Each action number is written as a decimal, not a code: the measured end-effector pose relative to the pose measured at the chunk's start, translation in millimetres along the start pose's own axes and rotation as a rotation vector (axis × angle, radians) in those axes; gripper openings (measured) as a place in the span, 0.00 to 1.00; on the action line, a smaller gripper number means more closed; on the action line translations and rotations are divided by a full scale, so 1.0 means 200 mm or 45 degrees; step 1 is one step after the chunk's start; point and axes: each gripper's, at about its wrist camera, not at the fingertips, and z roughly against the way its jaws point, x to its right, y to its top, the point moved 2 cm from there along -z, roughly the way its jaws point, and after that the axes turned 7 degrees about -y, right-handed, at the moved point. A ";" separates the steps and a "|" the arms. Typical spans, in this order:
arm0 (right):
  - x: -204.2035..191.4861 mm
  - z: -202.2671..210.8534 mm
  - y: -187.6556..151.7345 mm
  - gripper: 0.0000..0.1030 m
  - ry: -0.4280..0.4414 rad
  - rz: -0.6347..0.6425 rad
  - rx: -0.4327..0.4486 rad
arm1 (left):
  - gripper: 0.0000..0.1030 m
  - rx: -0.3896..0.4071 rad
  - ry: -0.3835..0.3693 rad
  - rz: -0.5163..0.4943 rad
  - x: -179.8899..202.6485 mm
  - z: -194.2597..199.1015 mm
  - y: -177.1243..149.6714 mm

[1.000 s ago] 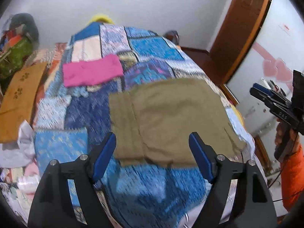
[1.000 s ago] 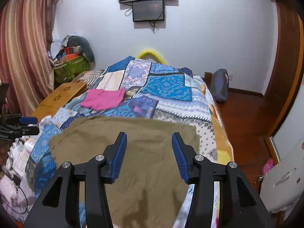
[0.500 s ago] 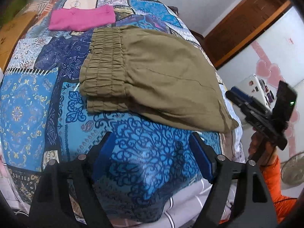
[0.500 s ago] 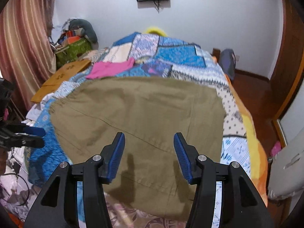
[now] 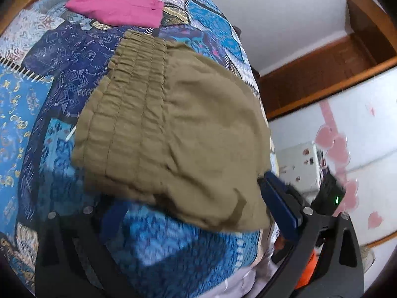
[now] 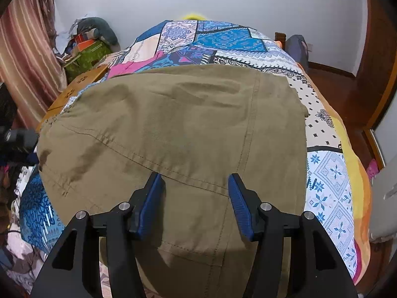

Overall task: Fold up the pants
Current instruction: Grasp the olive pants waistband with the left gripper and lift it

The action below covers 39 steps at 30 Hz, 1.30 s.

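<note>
Pants (image 6: pixel 173 134) of olive-khaki cloth are lying across the near end of the bed (image 6: pixel 330 173), on its patchwork quilt, and we are judging them partly folded: the shape reads as a compact rectangle rather than two long legs, with the gathered elastic waistband (image 5: pixel 129 92) showing at one end in the left wrist view and stitched seams crossing the flat top layer in the right wrist view. We are reading that as the legs already laid over one another and perhaps doubled once, though we cannot count the layers from here. What we are still seeing as undone is the final tidy fold; the near edge is lumping and hanging a little over the bed's side, and wrinkles are running across the top. Our left claw (image 5: pixel 198 213) is standing spread wide at the near edge of the cloth, one blue finger partly hidden under the hem, gripping nothing that we can make out; the view is blurred, so contact is uncertain. Our right claw (image 6: pixel 196 193) is hovering low over the cloth with its jaws apart, nothing between them. A folded pink garment (image 5: pixel 116 10) is lying further up the bed, apart from the pants, which suggests one item is finished already.
</note>
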 end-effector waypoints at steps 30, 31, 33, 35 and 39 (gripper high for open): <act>-0.32 -0.03 0.36 0.55 0.122 0.052 0.025 | 0.31 0.368 0.798 -0.701 0.21 0.25 -0.08; -0.35 -0.04 0.38 0.55 0.132 0.064 0.025 | 0.31 0.374 0.800 -0.713 0.21 0.25 -0.09; -0.44 -0.10 0.42 0.55 0.130 0.120 -0.009 | 0.30 0.387 0.801 -0.737 0.22 0.25 -0.10; -0.50 -0.16 0.42 0.55 0.136 0.168 -0.061 | 0.30 0.400 0.790 -0.749 0.24 0.27 -0.11; -0.57 -0.27 0.37 0.56 0.187 0.260 -0.192 | 0.30 0.419 0.764 -0.777 0.27 0.27 -0.09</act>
